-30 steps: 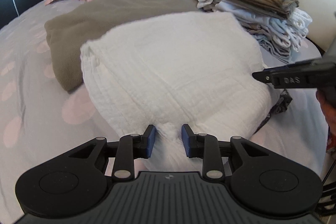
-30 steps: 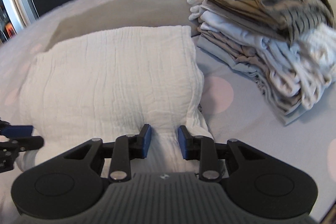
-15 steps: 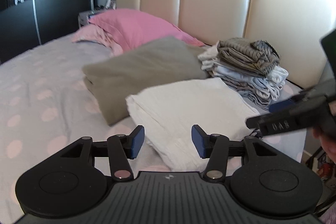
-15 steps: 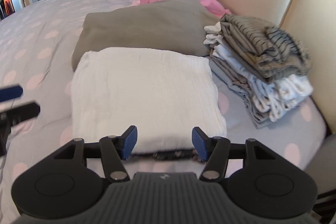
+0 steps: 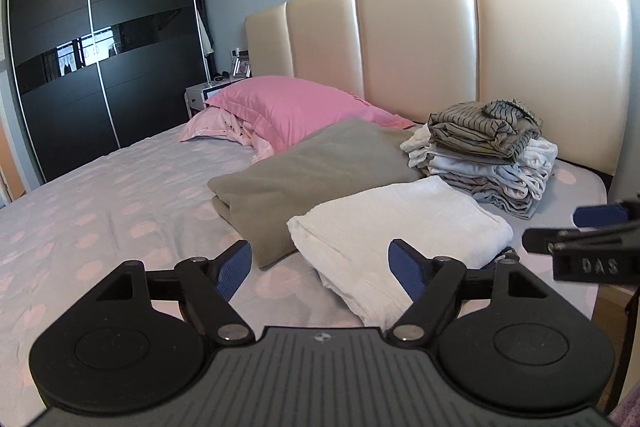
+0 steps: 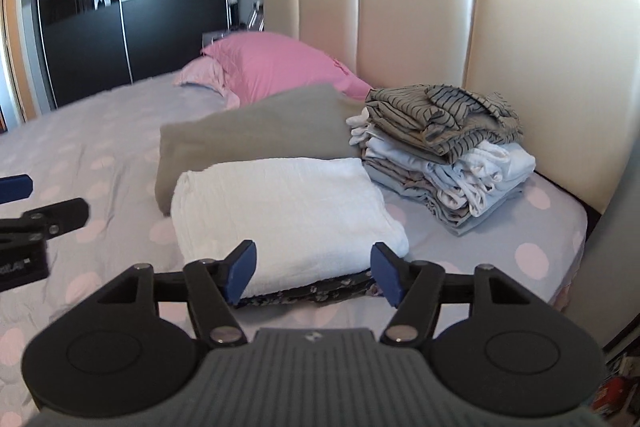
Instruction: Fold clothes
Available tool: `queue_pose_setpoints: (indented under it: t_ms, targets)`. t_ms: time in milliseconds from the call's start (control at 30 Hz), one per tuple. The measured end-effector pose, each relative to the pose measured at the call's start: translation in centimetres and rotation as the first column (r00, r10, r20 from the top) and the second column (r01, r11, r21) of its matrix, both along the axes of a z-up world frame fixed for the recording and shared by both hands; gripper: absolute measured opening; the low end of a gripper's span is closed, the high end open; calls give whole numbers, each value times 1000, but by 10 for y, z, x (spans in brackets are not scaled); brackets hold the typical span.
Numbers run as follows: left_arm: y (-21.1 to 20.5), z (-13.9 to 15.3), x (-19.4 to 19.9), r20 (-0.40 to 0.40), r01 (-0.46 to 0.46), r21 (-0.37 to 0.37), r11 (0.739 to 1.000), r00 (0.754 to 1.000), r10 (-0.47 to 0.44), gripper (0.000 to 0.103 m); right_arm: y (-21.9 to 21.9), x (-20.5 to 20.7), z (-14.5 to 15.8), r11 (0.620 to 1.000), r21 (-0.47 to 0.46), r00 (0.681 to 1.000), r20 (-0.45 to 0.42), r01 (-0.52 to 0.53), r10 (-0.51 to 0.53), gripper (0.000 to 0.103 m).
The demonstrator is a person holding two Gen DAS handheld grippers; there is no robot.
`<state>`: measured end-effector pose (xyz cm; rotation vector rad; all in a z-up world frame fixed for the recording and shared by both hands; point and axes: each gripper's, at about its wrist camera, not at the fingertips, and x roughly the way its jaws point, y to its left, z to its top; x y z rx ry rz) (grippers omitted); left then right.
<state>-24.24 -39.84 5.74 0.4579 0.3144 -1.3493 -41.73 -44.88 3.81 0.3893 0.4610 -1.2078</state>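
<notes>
Bed (image 5: 120,195) with its pale dotted sheet fills both views, and the folded white cloth (image 5: 400,227) is the landmark, lying flat near the bed's corner. Left claw (image 5: 320,269) hangs above the sheet just short of that white cloth, jaws opening, blue pads apart, nothing pinched between them. Right claw (image 6: 312,273) hovers over the near edge of the white cloth, jaws opening too, and the fabric sits below and beyond its pads, not pressed by them. Under the white cloth's near edge a dark floral fabric (image 6: 312,293) peeks out. Behind the white cloth, touching it, lies a folded olive-grey blanket (image 5: 304,171). Just beside the white cloth toward the cream headboard (image 5: 480,43) stands the stack of folded clothes (image 5: 488,163), a striped garment on top. Farther back beyond the olive-grey blanket rests a pink pillow (image 5: 288,107), and a black wardrobe (image 5: 100,47) stands well apart from the white cloth.
</notes>
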Motion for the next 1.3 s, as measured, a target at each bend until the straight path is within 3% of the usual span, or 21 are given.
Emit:
queue_pose_setpoints:
  t_ms: [300,567,1300]
  targets:
    - [3,-28,0,-44,-44,67,997,998,47,75,3,2,-27,992,54,994,-13,111,-110,67]
    - [3,-40,7,-69,-62,126,990,995,71,75,11,16,-29,998,-8,995,-68,68,-69,71]
    - [-3,-47,13,-96,-81,167,983,991,98,75,7,25,-34,999,20,997,-61,39,-37,71]
